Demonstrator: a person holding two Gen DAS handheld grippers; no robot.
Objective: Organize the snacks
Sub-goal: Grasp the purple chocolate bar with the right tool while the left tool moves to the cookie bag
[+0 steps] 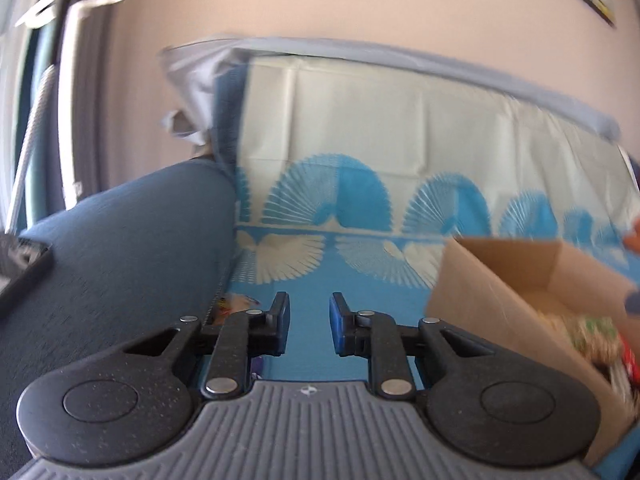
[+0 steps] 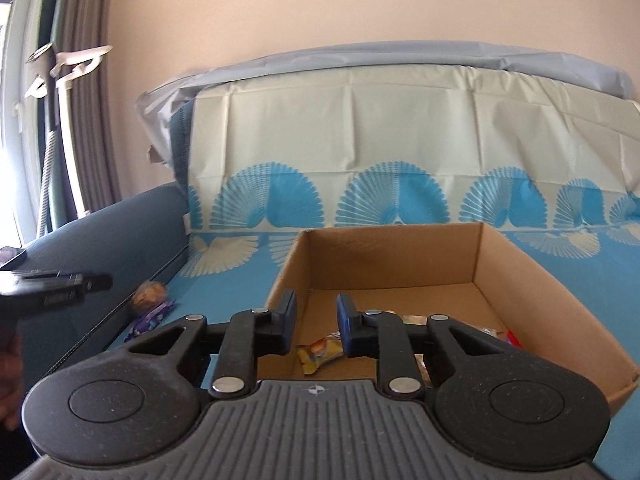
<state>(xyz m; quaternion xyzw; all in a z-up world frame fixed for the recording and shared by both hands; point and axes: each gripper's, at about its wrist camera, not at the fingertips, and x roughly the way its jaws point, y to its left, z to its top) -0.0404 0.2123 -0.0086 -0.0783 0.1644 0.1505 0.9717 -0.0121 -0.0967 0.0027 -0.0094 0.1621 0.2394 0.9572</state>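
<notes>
An open cardboard box [image 2: 516, 272] sits on the blue patterned sofa cover. Inside lie a yellow snack packet [image 2: 320, 350] and other wrapped snacks [image 2: 508, 334], partly hidden by my right gripper. My right gripper [image 2: 316, 320] is open and empty, above the box's near left part. A brown round snack [image 2: 149, 294] and a purple packet [image 2: 154, 312] lie on the cover left of the box. My left gripper [image 1: 309, 324] is open and empty over the cover, left of the box [image 1: 492, 288]. A snack wrapper [image 1: 236, 306] shows behind its left finger.
The dark blue sofa armrest [image 2: 112, 232] rises on the left, with a dark device [image 1: 20, 264] on it. The sofa back [image 2: 360, 120] is draped with white and blue cover. A curtain [image 2: 80, 80] and a stand are far left.
</notes>
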